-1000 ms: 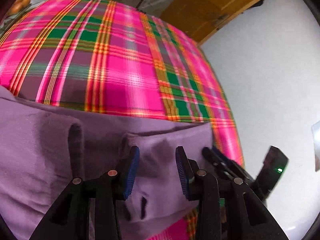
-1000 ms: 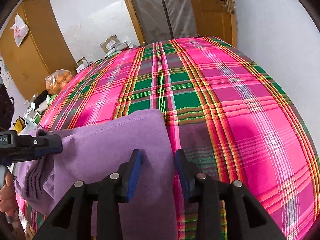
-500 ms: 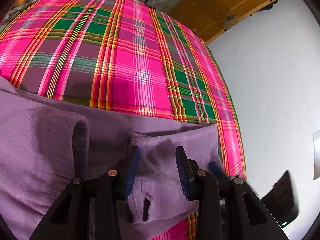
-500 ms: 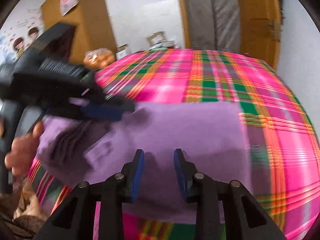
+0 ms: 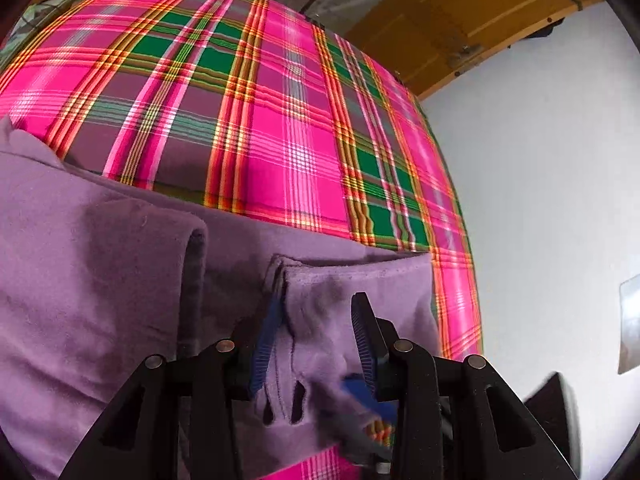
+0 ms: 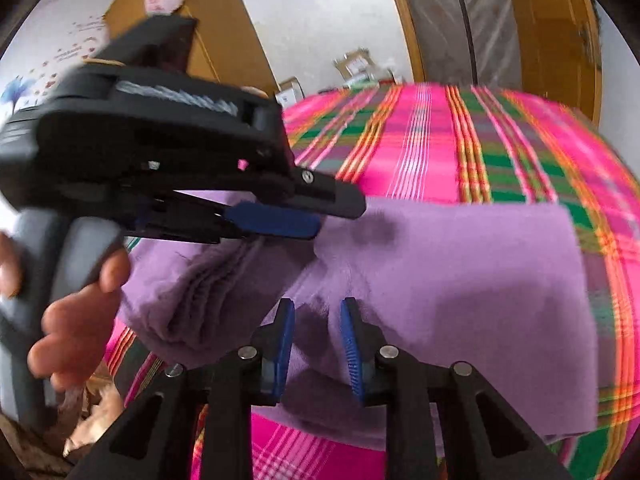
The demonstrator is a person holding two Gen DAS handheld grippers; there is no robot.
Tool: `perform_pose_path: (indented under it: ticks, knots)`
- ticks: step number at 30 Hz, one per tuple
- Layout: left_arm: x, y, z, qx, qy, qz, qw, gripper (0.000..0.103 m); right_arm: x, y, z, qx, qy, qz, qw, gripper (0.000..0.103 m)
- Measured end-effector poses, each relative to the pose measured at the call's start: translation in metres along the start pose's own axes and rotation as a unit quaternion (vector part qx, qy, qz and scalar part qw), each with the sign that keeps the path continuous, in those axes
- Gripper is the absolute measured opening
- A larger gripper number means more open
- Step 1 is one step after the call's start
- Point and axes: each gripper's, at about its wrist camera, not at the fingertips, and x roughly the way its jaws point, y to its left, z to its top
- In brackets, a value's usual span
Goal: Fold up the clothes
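Observation:
A purple fleece garment [image 5: 100, 280] lies partly folded on a pink and green plaid cloth [image 5: 280, 140]. My left gripper [image 5: 318, 332] is shut on a thick bunched fold at the garment's corner, and the cloth fills the gap between its blue pads. The right wrist view shows that gripper [image 6: 338, 216] from the side, with gathered folds hanging under it. My right gripper [image 6: 318, 344] straddles a raised ridge of the garment [image 6: 480, 280] near its front edge. Its jaws are closing, with fabric between them. One blurred blue fingertip [image 5: 366, 394] of the right gripper shows low in the left wrist view.
A person's hand [image 6: 80, 312] holds the left gripper's grey handle. The plaid cloth [image 6: 420, 140] ends at a white wall [image 5: 560, 200] on the right. A wooden door [image 5: 480, 20] stands beyond, with a wardrobe [image 6: 224, 40] and cardboard boxes [image 6: 352, 64] at the back.
My right gripper has swung left along the garment's near edge, close to the left gripper, and its jaws have narrowed. The left gripper keeps the same fold and has barely moved.

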Motion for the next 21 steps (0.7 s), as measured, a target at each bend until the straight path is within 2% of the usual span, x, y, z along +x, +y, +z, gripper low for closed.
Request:
perform_pose_path:
  ticks: [6, 9, 16, 17, 18, 19, 21]
  knots:
    - [0.007, -0.004, -0.003, 0.004, 0.012, 0.005, 0.9999, 0.038, 0.003, 0.009, 0.001, -0.011, 0.008, -0.019, 1.0, 0.026]
    - [0.009, -0.003, -0.003, 0.004, 0.013, 0.007, 0.9999, 0.038, -0.002, 0.009, 0.0, -0.008, -0.003, -0.025, 1.0, 0.025]
    - [0.012, 0.002, -0.003, -0.005, 0.018, 0.012, 0.9998, 0.038, 0.006, 0.011, 0.001, -0.013, 0.008, -0.024, 1.0, 0.026]
    - [0.012, 0.002, -0.003, -0.004, 0.019, 0.012, 0.9997, 0.038, 0.007, 0.01, 0.002, -0.01, 0.008, -0.026, 1.0, 0.024]
    - [0.012, 0.002, -0.003, -0.002, 0.019, 0.012, 0.9998, 0.038, 0.008, 0.009, 0.003, -0.008, 0.007, -0.028, 1.0, 0.019]
    - [0.012, 0.001, -0.004, -0.001, 0.019, 0.012, 0.9998, 0.038, 0.009, 0.006, 0.005, -0.006, 0.008, -0.031, 0.999, 0.004]
    - [0.012, 0.002, -0.004, -0.002, 0.019, 0.012, 0.9998, 0.038, 0.011, 0.003, 0.005, 0.001, 0.013, -0.02, 1.0, 0.0]
